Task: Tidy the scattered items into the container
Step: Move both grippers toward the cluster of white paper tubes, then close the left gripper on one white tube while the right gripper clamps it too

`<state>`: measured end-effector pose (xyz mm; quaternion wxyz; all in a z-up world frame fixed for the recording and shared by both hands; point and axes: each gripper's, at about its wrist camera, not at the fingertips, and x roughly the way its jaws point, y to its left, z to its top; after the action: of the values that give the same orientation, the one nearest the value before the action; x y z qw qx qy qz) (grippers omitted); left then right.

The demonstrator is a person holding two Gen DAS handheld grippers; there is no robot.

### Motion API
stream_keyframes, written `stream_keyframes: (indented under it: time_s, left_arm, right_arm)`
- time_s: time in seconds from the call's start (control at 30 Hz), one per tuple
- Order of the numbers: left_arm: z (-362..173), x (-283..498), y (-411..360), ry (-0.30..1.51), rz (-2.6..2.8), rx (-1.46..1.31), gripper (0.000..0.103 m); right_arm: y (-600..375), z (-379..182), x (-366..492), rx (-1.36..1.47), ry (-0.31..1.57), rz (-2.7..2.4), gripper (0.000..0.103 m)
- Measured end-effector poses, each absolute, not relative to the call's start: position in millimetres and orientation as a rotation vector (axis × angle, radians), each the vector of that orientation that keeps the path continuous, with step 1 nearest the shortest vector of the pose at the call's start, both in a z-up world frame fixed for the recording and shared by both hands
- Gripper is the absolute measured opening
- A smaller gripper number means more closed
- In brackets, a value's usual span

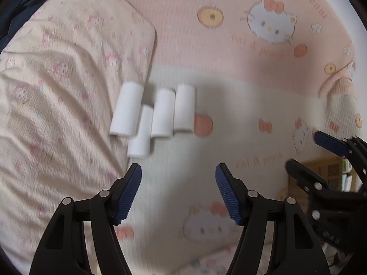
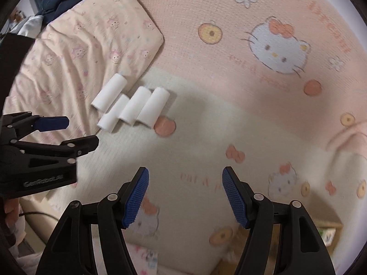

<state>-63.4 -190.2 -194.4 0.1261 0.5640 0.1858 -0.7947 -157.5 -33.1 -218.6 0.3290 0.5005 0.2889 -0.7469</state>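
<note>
hovering left gripper (image 1: 178, 191) and right gripper (image 2: 185, 197), fingers wide, empty, white rolls (image 1: 151, 114) blurred, box (image 1: 325, 174) half hidden

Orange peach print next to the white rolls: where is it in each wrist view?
Left wrist view: the peach print sits just right of centre, touching the lower right corner of the rightmost white roll.
Right wrist view: the peach print is left of centre, below the lower end of the rightmost white roll.
Shared landmark: the pillow at the left of both.
</note>
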Motion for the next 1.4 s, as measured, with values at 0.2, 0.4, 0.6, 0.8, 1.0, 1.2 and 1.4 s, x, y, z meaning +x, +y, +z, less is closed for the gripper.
stream_keyframes:
  time_s: [0.2, 0.4, 0.6, 0.8, 1.0, 1.2, 1.4]
  left_arm:
    - [-216, -61, -209, 0.641, -2.436, 1.433, 0.045]
    - [-247, -74, -227, 0.885, -2.407, 1.396, 0.032]
    - [-282, -112, -231, 0.922, -2.371, 1.479, 0.032]
    - [-312, -151, -250, 1.098, -2.264, 1.584, 0.046]
    - [-333, -179, -245, 1.032, -2.204, 1.702, 0.047]
    - [-341, -184, -233, 0.945, -2.154, 1.724, 0.037]
    - [-347, -175, -231, 1.083, -2.133, 1.705, 0.037]
  right_arm:
    - [-40, -258, -183, 1.272, 0.465, -1.966, 0.064]
    - [-49, -302, -205, 1.396, 0.140, -1.860, 0.065]
    - [-65, -348, -225, 1.500, 0.130, -1.869, 0.065]
    - [-69, -369, -239, 1.543, 0.068, -1.874, 0.065]
    - [-80, -383, -242, 1.505, 0.115, -1.869, 0.065]
    - [-80, -391, -243, 1.512, 0.091, -1.842, 0.065]
    - [-72, -393, -244, 1.503, 0.056, -1.879, 0.064]
